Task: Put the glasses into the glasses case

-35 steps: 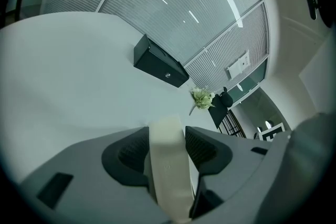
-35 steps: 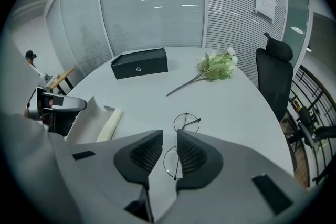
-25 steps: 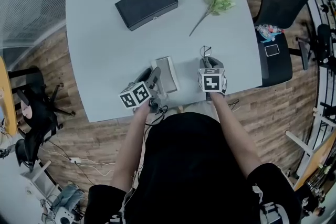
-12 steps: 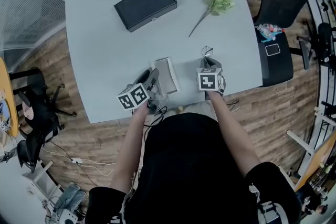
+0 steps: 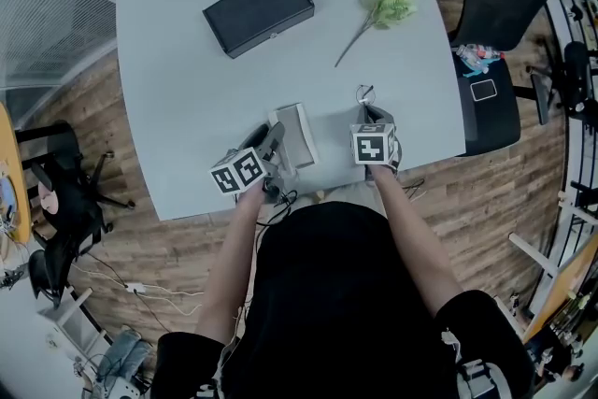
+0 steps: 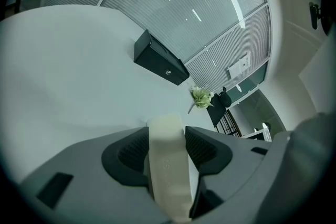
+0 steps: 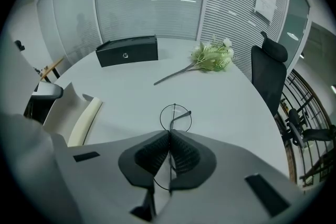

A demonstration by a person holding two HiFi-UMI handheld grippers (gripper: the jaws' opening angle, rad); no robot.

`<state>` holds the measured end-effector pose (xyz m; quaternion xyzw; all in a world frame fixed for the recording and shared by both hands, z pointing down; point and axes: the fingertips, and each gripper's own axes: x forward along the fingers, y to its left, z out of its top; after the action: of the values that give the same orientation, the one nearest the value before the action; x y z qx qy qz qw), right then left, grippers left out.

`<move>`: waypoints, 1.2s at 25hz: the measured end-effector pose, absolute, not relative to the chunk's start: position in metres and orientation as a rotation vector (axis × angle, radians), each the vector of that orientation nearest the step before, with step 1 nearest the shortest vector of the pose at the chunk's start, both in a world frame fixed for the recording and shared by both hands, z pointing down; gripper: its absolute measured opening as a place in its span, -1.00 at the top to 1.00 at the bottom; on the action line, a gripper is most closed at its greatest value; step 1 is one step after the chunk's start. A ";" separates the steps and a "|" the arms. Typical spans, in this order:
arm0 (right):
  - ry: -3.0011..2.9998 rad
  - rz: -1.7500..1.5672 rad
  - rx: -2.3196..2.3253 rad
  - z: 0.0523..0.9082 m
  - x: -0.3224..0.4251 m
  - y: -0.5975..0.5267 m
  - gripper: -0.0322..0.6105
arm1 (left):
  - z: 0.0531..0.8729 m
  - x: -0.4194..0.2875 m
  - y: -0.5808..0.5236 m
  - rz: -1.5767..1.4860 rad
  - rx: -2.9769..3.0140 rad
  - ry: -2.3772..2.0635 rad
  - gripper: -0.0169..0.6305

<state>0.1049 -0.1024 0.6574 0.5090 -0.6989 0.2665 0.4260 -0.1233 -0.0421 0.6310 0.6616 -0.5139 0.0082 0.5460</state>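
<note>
- Eyeglasses with thin dark wire rims and round lenses (image 7: 179, 115) sit pinched in the right gripper (image 7: 169, 152). Its jaws have just been closing and now meet on the wire frame. One lens ring pokes out past the tips, away from the person.
- The left gripper (image 6: 167, 134) is clamped on one cream wall of the pale, oblong glasses case (image 6: 167, 165), steadying it on the light grey table (image 5: 187, 89).
- From the head view, the case (image 5: 299, 131) lies just to the left of the right gripper (image 5: 372, 114), with a narrow strip of bare table between them. Its long side runs roughly away from the person.
- From the right gripper view, the case (image 7: 79, 115) appears open, with its lid raised at the far left.
- Judgement: the right hand must carry the glasses leftward and turn them to lie along the case's length.
</note>
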 end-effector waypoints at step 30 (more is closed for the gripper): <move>-2.158 0.934 1.061 0.586 -0.007 -0.056 0.83 | 0.631 -0.137 -0.037 -0.090 1.525 -1.235 0.24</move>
<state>-0.0068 -0.0564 0.5862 0.3950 -0.8038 0.3480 0.2772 -0.1369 -0.0373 0.6312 0.6456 -0.5228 -0.0383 0.5553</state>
